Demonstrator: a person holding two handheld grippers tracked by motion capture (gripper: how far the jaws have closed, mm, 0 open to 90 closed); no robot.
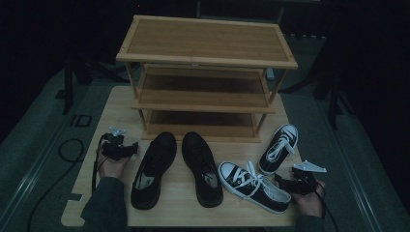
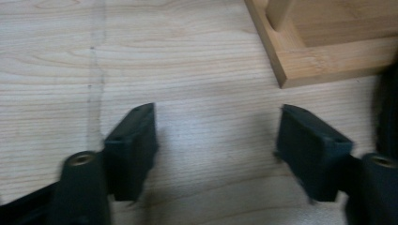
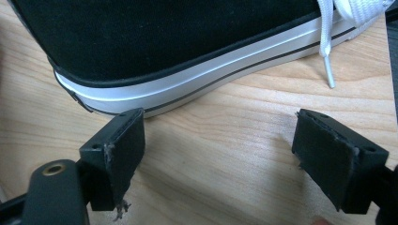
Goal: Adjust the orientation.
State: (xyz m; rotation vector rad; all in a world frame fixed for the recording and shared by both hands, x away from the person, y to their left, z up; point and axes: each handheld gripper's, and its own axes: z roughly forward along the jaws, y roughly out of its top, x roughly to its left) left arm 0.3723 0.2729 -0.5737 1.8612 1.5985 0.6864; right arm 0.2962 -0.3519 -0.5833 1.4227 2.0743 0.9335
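Dim surroundings and dark floor ring a pale wooden table (image 1: 116,104) that carries a three-shelf rack and two pairs of shoes. At five o'clock on the table the right gripper (image 1: 284,182) sits low, its jaws spread wide with nothing between them; in the right gripper view the right gripper (image 3: 218,154) points at bare wood just short of the heel of the near sneaker (image 3: 187,51), whose white sole band lies just beyond the left jaw. That near sneaker (image 1: 254,186), black with white laces, lies at about five o'clock, toe toward the middle; its mate, the far sneaker (image 1: 279,147), stands at three o'clock beside the rack's foot. At nine o'clock the left gripper (image 1: 129,150) hovers wide open and empty; in the left gripper view the left gripper (image 2: 216,150) looks over bare table with the rack's bottom corner at one o'clock. Two black shoes, the left black shoe (image 1: 154,166) and the right black shoe (image 1: 203,166), lie side by side at six o'clock. The rack (image 1: 208,58) fills twelve o'clock, all shelves bare. By my reading, the approach to the first pick is in hand: the right jaws must move forward to straddle the sneaker's heel, then close firmly before lifting it toward a shelf.
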